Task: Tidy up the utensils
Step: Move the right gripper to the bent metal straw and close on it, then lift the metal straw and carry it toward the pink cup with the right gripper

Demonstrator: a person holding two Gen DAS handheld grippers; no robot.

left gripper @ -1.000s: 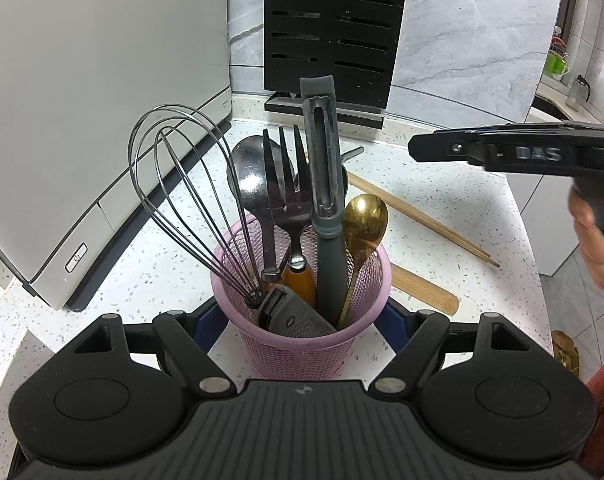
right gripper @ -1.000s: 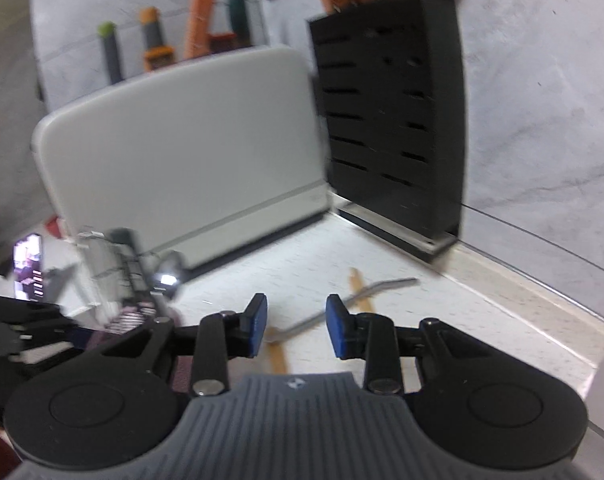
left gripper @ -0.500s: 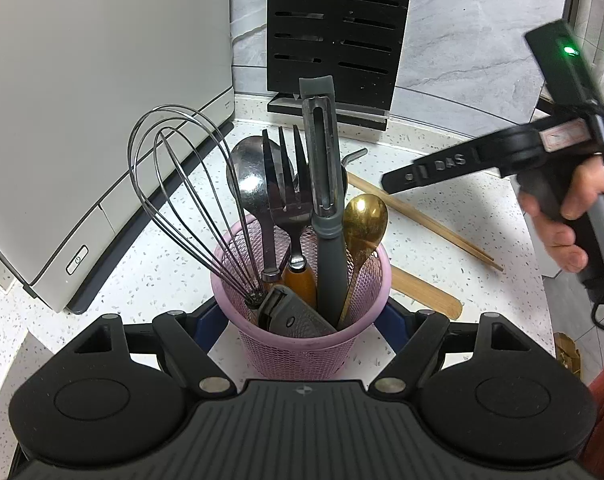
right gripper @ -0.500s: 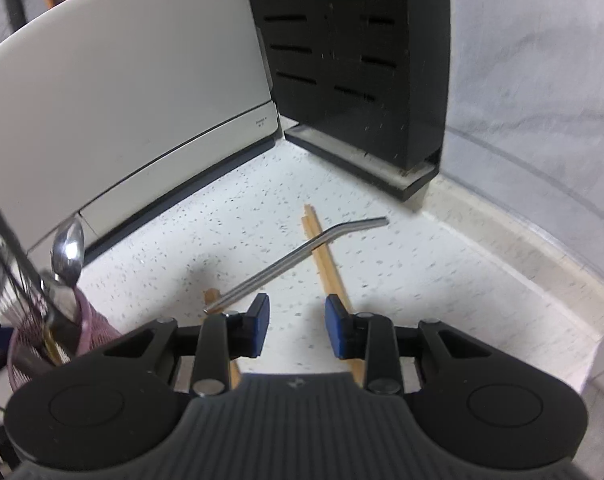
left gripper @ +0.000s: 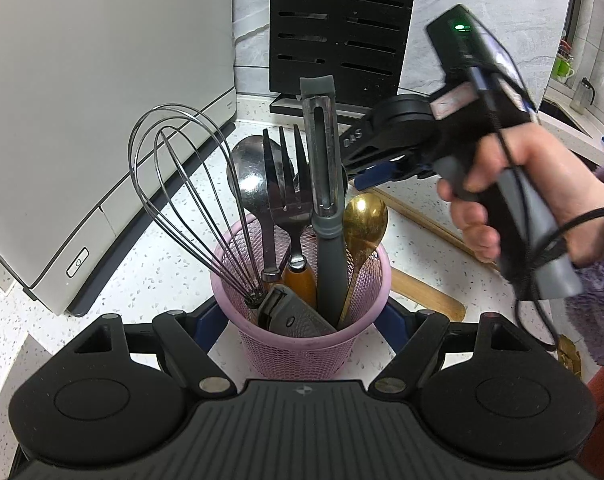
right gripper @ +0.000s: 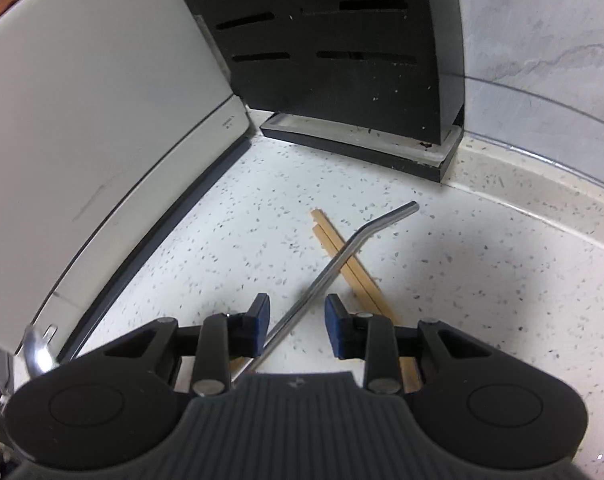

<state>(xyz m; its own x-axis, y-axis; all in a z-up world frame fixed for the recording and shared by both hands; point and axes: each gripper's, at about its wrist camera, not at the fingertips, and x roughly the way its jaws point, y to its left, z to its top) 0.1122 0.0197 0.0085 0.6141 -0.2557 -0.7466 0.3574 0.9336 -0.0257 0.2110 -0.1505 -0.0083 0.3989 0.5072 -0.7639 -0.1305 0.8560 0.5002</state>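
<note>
The left gripper (left gripper: 302, 322) clamps the pink mesh utensil cup (left gripper: 302, 344) on both sides, steadying it on the speckled counter (right gripper: 230, 216). The cup already holds a whisk (left gripper: 174, 184), a fork (left gripper: 287, 184), 2 spoons and a peeler (left gripper: 322, 168).

The right gripper (right gripper: 298, 322) hovers low over a bent metal straw (right gripper: 342, 258), its blue pads a narrow gap apart and empty, the straw passing between them. The straw lies across 2 wooden chopsticks (right gripper: 348, 262), in front of the black knife block (right gripper: 342, 40).

To do the pickup well, the pads should probably drop onto the straw's straight part, clear of the chopsticks, and close squarely so the thin, slick tube does not roll out.

Compared with 1 second ago, the right gripper has swung down from facing the wall to the counter, and its gap is unchanged. The left gripper and cup have not moved.
</note>
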